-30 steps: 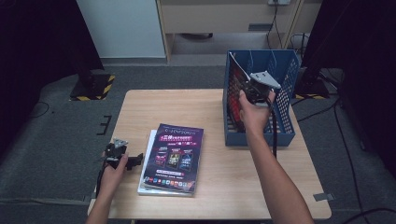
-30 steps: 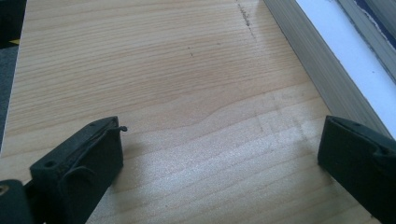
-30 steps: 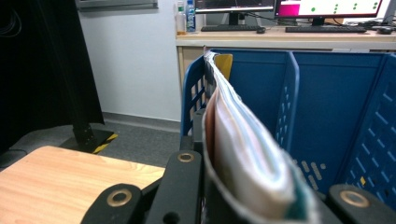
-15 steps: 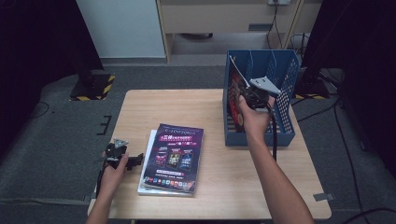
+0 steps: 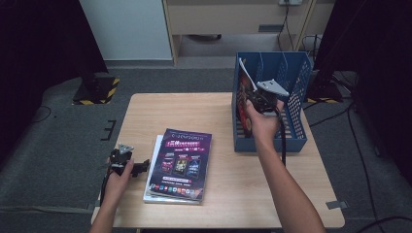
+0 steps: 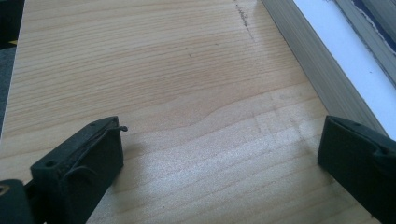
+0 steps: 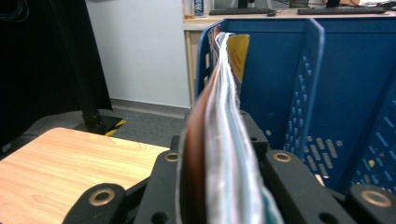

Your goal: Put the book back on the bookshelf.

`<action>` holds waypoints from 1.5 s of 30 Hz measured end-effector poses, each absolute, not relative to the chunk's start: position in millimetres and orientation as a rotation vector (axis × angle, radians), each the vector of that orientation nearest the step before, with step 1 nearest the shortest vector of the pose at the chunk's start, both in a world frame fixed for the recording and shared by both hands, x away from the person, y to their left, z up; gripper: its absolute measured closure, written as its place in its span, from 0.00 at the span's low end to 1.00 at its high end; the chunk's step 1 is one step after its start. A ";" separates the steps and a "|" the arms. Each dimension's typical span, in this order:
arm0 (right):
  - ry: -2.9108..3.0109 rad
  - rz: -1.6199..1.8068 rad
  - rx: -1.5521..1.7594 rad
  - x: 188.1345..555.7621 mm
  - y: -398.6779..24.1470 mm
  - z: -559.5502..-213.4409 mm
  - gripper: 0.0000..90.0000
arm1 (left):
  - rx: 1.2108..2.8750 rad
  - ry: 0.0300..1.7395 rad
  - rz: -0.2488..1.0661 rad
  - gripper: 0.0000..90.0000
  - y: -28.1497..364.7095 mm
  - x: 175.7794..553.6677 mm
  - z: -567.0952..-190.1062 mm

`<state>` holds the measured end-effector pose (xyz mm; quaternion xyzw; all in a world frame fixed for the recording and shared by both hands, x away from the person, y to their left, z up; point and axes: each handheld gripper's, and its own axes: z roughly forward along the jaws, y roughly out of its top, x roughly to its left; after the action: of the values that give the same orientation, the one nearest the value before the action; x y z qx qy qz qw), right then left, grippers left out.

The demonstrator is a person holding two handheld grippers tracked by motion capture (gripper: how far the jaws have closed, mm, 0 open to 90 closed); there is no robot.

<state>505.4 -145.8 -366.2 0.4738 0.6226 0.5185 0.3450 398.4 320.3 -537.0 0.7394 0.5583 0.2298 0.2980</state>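
- Looking down from the high view, the right gripper (image 5: 256, 99) holds a magazine (image 5: 244, 92) upright at the left wall of the blue file rack (image 5: 291, 138), which stands at the table (image 5: 233, 194)'s far right edge; bare wood lies in front of the rack.
- At the near left, the left gripper (image 5: 138, 167) rests just beside the stack of magazines (image 5: 180, 165).
- Left gripper view: jaws spread wide over bare table (image 6: 154, 70), nothing between them; the stack (image 6: 308, 56) edge sits by the right jaw.
- Right gripper view: jaws, having just been easing apart, seem still to grasp the magazine (image 7: 219, 140) spine, though it blurs; the rack (image 7: 280, 70) divider stands just right.
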 end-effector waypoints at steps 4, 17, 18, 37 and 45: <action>1.638 1.321 1.217 506.0 -143.4 -364.7 0.96 | 1.965 1.483 0.610 0.00 320.3 398.4 -537.0; 1.559 1.324 1.196 505.1 -143.9 -351.6 0.97 | 1.966 1.481 0.607 0.00 320.3 398.6 -537.0; 1.555 1.320 1.192 505.1 -143.6 -350.3 0.97 | 1.967 1.480 0.608 0.00 320.5 398.6 -537.0; 1.491 1.228 1.199 519.2 -125.5 -356.9 0.97 | 1.967 1.478 0.606 0.00 320.5 398.8 -537.0; 1.524 1.241 1.200 518.2 -114.6 -363.5 0.96 | 1.967 1.478 0.607 0.00 320.5 398.8 -537.0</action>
<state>518.2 -114.6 -363.5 0.4758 0.6044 0.4922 0.4075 398.8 320.5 -537.0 0.7408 0.5565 0.2284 0.2990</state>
